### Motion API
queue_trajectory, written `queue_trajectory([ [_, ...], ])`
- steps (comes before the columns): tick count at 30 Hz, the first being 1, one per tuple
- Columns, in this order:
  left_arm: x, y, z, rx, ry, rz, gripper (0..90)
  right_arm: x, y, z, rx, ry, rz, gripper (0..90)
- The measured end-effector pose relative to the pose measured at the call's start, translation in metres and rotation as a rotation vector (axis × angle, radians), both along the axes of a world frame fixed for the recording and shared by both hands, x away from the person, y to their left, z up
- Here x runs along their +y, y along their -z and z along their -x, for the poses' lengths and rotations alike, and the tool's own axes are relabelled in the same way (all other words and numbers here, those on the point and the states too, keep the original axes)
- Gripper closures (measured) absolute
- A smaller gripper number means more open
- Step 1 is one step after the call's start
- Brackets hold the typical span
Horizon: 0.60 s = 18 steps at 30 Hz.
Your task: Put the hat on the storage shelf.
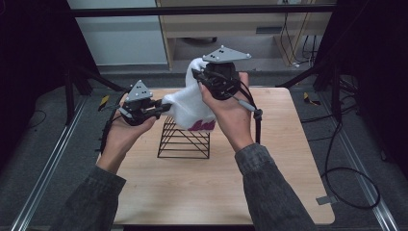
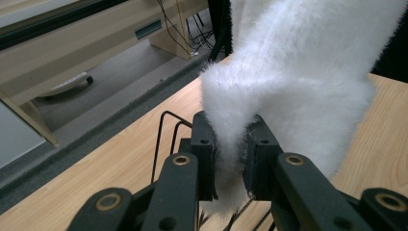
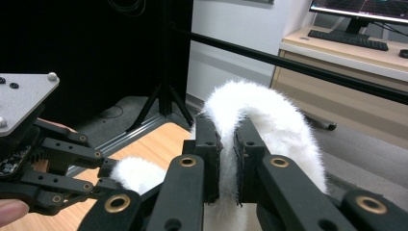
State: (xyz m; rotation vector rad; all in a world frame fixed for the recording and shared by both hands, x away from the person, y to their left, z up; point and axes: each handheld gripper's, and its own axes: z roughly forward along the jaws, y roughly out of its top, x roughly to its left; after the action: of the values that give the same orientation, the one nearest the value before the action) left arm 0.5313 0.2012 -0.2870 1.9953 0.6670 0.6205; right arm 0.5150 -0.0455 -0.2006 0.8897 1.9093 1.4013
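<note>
Bench (image 1: 269, 192): a light wood top with rounded corners; wide bare surface is seen in front of the wire rack and to both sides of it.
Wire rack (image 1: 185, 142): a black slanted frame stood near the middle of the bench.
Fluffy cloth (image 1: 190, 108): white, held stretched in the air just above the wire rack; a dark pink mark is seen on its lower edge, too blurred to be read.
Right hand-held gripper (image 3: 226, 144): jaws pressed onto a fold of the cloth, raised above the rack's far side.
Left hand-held gripper (image 2: 230, 149): jaws pinched on the cloth's other end, left of the rack.
</note>
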Motion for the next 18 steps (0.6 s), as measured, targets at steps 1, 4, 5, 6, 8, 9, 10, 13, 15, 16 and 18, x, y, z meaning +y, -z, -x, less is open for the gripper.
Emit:
queue_trajectory([
  [1, 0.0, 0.0, 0.0, 0.0, 0.0, 0.0, 76.8, 0.0, 0.0, 0.0, 0.0, 0.0, 0.0, 83.6],
  [4, 0.004, 0.002, 0.0, 0.0, -0.005, -0.005, 76.7, 0.004, 0.002, -0.003, 0.008, -0.007, 0.006, 83.5],
  [5, 0.008, 0.003, -0.001, 0.006, -0.013, -0.003, 76.7, 0.005, 0.003, -0.004, 0.011, -0.007, 0.005, 83.5],
  [6, 0.008, 0.003, -0.001, 0.006, -0.013, -0.003, 76.8, 0.005, 0.003, -0.004, 0.011, -0.007, 0.005, 83.5],
  [8, 0.012, 0.008, -0.004, 0.016, -0.023, 0.002, 76.7, 0.01, 0.006, -0.009, 0.021, -0.011, 0.016, 83.5],
  [9, 0.012, 0.008, -0.004, 0.016, -0.023, 0.002, 76.7, 0.01, 0.006, -0.009, 0.021, -0.011, 0.016, 83.5],
  [10, 0.013, 0.009, -0.005, 0.021, -0.025, 0.003, 76.7, 0.012, 0.007, -0.011, 0.023, -0.012, 0.019, 83.5],
  [13, 0.017, 0.012, -0.009, 0.028, -0.029, 0.003, 76.7, 0.016, 0.009, -0.017, 0.036, -0.011, 0.025, 83.5],
  [15, 0.019, 0.015, -0.013, 0.037, -0.04, 0.015, 76.8, 0.019, 0.011, -0.023, 0.045, -0.007, 0.027, 83.6],
  [16, 0.02, 0.015, -0.015, 0.039, -0.04, 0.012, 76.8, 0.019, 0.011, -0.025, 0.046, -0.006, 0.029, 83.6],
  [18, 0.021, 0.017, -0.017, 0.042, -0.044, 0.02, 76.8, 0.02, 0.012, -0.027, 0.048, -0.005, 0.031, 83.6],
])
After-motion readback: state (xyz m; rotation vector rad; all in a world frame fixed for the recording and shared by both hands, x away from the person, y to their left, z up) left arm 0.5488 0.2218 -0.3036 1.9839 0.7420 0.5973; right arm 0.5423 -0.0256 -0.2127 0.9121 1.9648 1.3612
